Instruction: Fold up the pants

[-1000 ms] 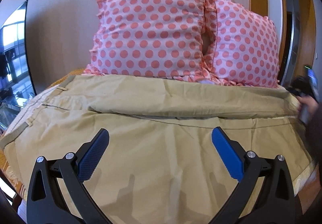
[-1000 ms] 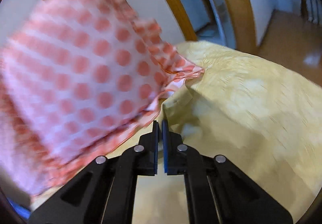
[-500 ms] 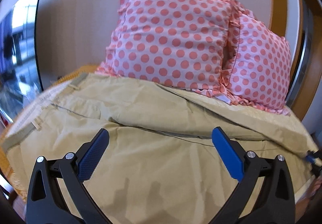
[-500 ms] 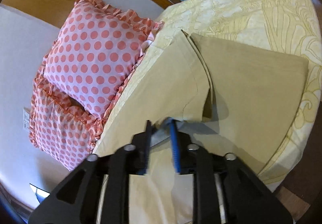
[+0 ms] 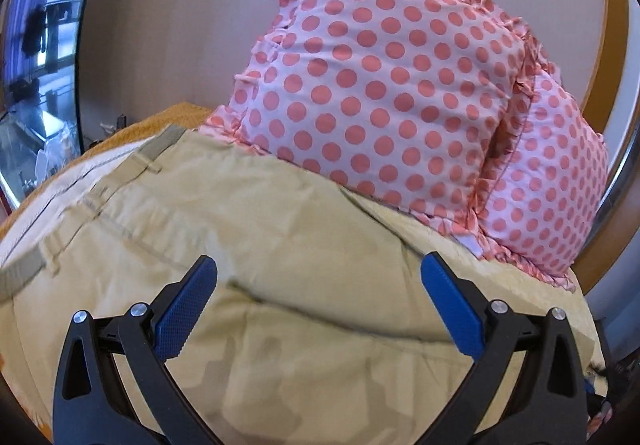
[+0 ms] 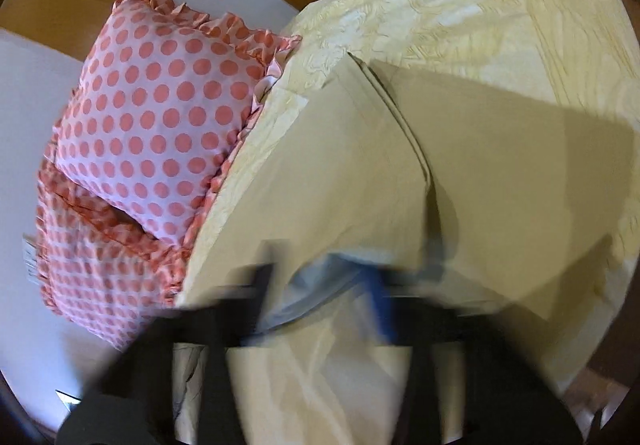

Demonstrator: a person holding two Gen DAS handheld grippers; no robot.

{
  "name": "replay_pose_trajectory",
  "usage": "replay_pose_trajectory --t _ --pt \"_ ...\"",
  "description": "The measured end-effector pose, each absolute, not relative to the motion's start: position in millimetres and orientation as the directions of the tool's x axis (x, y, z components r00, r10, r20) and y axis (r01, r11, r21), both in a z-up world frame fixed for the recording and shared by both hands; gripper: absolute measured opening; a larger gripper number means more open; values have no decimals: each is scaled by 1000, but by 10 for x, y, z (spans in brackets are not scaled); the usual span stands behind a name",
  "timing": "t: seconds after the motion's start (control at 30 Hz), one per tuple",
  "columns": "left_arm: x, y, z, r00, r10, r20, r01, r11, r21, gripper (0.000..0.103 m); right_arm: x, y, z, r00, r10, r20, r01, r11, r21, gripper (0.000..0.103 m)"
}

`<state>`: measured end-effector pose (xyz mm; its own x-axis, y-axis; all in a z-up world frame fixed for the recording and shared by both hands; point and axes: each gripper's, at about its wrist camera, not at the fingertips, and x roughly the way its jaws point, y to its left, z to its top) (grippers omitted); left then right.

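the pants lie spread flat across the bed, tan cloth on the pale yellow patterned cover, waistband and belt loops off to the left in the left wrist view. the left claw hangs just above them, fingers spread wide, gripping nothing, a long seam of the fabric running between and just ahead of its blue pads. behind the pants, two pink polka-dot pillows stand propped against the wall, their ruffled lower edges touching the far side of the cloth. over on the right, the right claw is a smear of motion blur low over the leg end of the pants; there looks to be a gap between its fingers, but i cannot tell whether it grips any cloth. the leg hems lie on the cover near the bed's far corner.
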<state>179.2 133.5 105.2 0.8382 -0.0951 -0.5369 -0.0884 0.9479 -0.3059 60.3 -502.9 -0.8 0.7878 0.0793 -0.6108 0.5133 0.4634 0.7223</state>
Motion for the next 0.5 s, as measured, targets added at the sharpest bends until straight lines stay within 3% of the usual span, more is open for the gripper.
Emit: replay_pose_trajectory --t 0.1,0.27,0.4,0.5 --pt "2058 1340 1075 819 -120 -562 -83 943 -321 102 490 -5128 -64 849 114 -516 431 416 801 1" --pt "2656 1327 928 727 -209 -654 -96 912 -399 102 55 -5220 197 925 42 -377 317 458 830 1" --pt "3064 1296 733 648 -199 -735 -157 910 -385 102 -24 -5235 294 931 28 -365 307 484 820 1" --pt "3198 1330 564 586 -148 -797 -251 902 -352 93 -14 -5250 292 932 35 -361 299 487 820 1"
